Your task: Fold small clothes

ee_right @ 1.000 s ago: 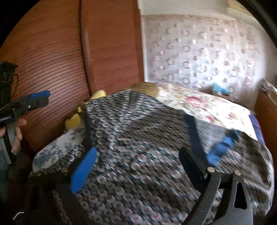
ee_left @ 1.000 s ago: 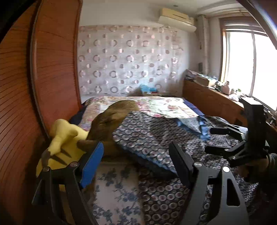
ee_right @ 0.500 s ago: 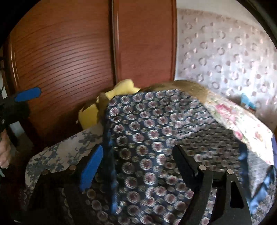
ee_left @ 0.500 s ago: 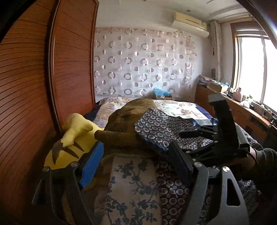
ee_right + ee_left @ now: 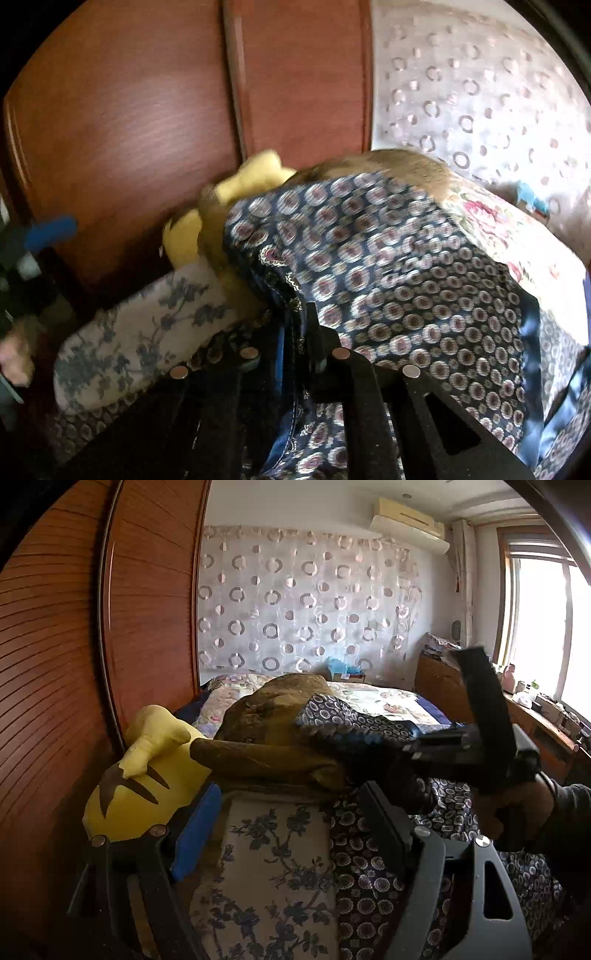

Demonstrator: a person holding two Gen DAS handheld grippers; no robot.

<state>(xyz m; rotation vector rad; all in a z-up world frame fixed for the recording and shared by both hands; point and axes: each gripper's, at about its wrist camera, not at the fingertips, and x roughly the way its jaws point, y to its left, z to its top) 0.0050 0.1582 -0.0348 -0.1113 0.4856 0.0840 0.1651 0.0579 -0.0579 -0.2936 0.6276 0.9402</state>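
Right-wrist view showed the right claw (image 5: 295, 354) pinched shut on the patterned garment (image 5: 399, 266) spreading toward upper right over the bed (image 5: 517, 236), while the left claw (image 5: 284, 834) gaped empty at lower left.

The left gripper (image 5: 291, 834) is hanging with its jaws spread wide. The right gripper (image 5: 295, 332) is pinching fabric, jaws closed.

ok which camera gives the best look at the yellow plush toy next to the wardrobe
The left wrist view. There the yellow plush toy is sharp, showing its arm and brown stripes, beside the brown plush. In the right wrist view it is blurred and mostly hidden behind the patterned garment.
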